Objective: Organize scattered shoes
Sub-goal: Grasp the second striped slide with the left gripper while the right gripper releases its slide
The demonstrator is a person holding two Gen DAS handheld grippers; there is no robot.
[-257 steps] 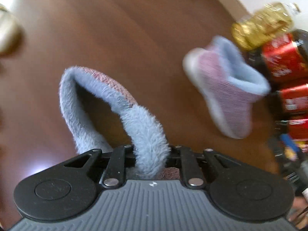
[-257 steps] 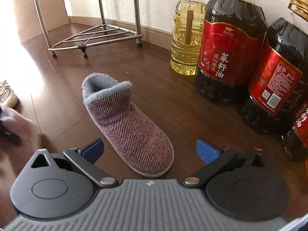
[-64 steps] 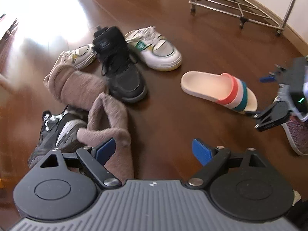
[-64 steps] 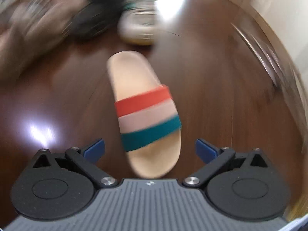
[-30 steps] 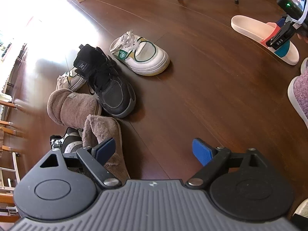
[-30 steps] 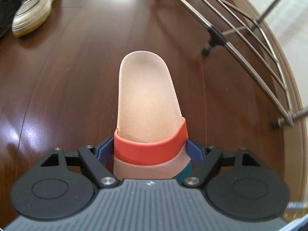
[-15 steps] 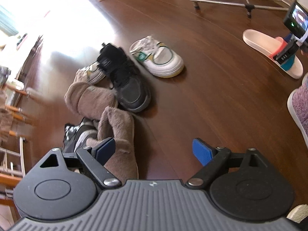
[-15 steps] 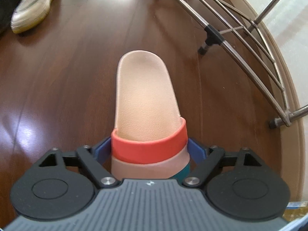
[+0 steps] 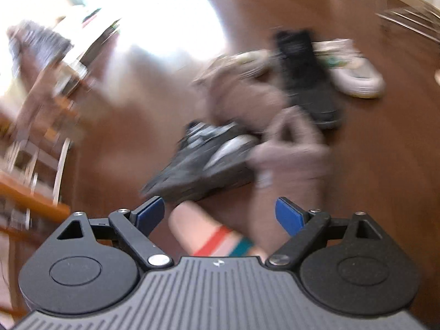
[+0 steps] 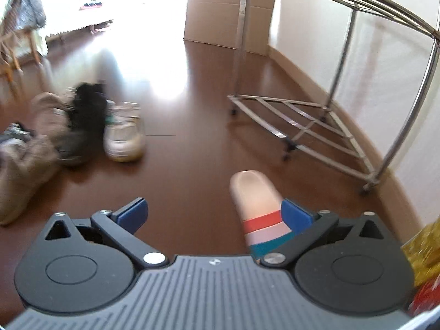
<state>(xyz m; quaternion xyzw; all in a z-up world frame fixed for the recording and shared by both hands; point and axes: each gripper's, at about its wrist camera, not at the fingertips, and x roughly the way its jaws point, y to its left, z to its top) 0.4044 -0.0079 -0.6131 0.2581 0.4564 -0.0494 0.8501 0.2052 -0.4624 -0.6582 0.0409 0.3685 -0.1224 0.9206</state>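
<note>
The right tool (image 10: 214, 214) has its blue pads spread wide and is opening further, with nothing pressed between them. The cream foam slide sandal with red, pink and teal bands across its strap (image 10: 258, 209) lies flat on the dark brown wooden floor (image 10: 192, 165), toe pointing away; it sits off to the tool's right side, partly behind the right pad, and is not gripped. It lies near the curved wall, just short of the chrome wire corner rack (image 10: 316, 126), apart from the other shoes, which suggests this spot is where the sorted footwear is being lined up.

The left tool (image 9: 220, 214) also stands with its pads apart and empty. Its view is heavily smeared by motion. Just below its pads lies a second banded slide sandal (image 9: 214, 233), apparently the mate of the first, flat on the floor and untouched. Beyond it sits the unsorted heap: a grey and black trainer (image 9: 203, 159), two taupe plush boots (image 9: 291, 148) slumped over one another, a black lace-up shoe (image 9: 305, 77) and a white sneaker with green trim (image 9: 354, 74), overlapping or touching so that pairs are hard to separate.

Judging from this, one slide is set down and its mate looks like the next pick, so the pair can lie side by side.
</note>
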